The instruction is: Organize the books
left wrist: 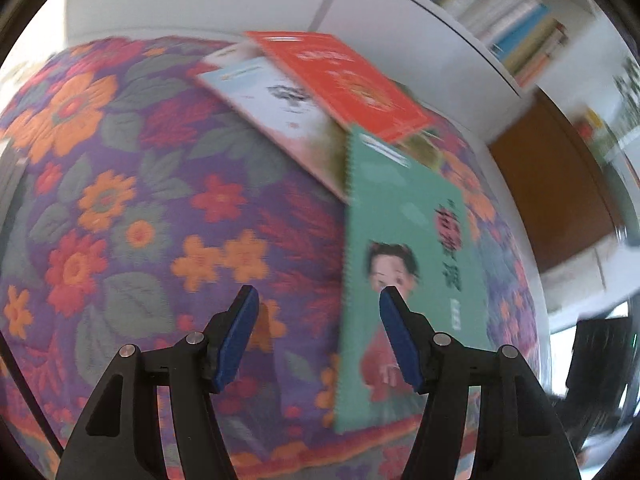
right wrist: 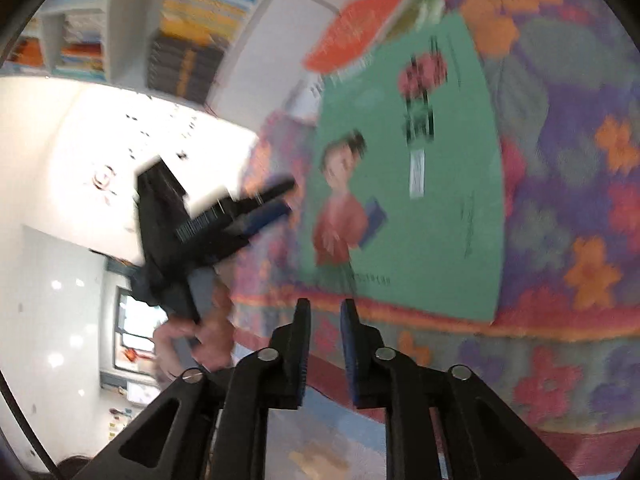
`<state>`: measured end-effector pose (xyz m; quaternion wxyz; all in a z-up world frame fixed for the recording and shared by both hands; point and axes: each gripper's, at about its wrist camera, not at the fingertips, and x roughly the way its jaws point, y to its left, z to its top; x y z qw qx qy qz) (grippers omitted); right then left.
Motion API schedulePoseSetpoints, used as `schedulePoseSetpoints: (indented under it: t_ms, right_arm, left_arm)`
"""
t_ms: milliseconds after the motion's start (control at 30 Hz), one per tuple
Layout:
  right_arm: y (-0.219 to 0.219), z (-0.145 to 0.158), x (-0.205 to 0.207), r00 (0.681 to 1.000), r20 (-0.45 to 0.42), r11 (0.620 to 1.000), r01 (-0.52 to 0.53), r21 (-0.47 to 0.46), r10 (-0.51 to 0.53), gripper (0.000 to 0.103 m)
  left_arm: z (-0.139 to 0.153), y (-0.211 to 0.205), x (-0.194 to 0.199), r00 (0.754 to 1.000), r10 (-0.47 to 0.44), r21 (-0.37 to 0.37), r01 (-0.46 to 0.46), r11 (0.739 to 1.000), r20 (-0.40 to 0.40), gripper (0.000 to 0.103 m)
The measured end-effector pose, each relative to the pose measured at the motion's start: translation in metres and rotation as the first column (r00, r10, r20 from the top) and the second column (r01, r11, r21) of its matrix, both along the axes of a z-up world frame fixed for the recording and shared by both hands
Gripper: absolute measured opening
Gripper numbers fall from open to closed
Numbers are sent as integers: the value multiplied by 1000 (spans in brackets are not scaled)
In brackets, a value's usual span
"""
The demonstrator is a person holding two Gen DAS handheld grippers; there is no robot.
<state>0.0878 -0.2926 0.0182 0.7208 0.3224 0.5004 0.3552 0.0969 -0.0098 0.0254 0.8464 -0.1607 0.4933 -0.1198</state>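
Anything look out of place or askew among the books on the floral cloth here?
Yes. Three books lie loose and fanned at different angles on the floral cloth instead of squared up: an orange book overlaps a pale book, and the green spiral-bound book lies skewed, overlapping both. Shelved books stand behind.

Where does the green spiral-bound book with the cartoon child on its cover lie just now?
The green spiral-bound book lies flat on the flowered cloth, right of centre in the left wrist view, its far corner overlapping the pale book beneath the red book.
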Motion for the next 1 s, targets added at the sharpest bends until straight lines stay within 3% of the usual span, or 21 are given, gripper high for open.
schedulePoseSetpoints:
  t_ms: [67, 133, 267, 333, 533, 600, 800, 1000]
  right_arm:
    - [-18, 5, 10, 997, 30, 997, 77, -27, -76, 29]
    - [-29, 7, 20, 985, 81, 980, 159, -122, -150, 34]
    - [-26, -10, 43, 976, 70, 939, 219, -263, -208, 34]
    - [-20, -15, 47, 972, 78, 939, 236, -250, -223, 35]
    - [-6, -16, 33, 943, 283, 912, 265, -313, -177, 35]
    - [-2, -15, 34, 942, 290, 906, 266, -330, -171, 35]
    - [-9, -16, 36, 946, 266, 921, 263, -289, -186, 35]
    - [-18, -18, 36, 953, 233, 940, 247, -236, -192, 36]
  left_arm:
    - [-1, -8, 3, 1000, -26, 11, 26, 1000, 5, 60]
    - [-8, -12, 4, 999, -34, 13, 34, 999, -22, 60]
    - [-11, -7, 5, 1000, -16, 2, 16, 1000, -13, 53]
    - [-13, -2, 5, 1000, -14, -30, 14, 999, -5, 53]
    - [-15, -5, 2, 997, -33, -60, 38, 998, 71, 53]
    - [-16, -9, 0, 994, -37, -43, 41, 998, 104, 53]
    - [-16, -29, -7, 985, -49, 97, 33, 995, 168, 55]
    - [-17, -22, -6, 983, -47, 77, 34, 996, 178, 55]
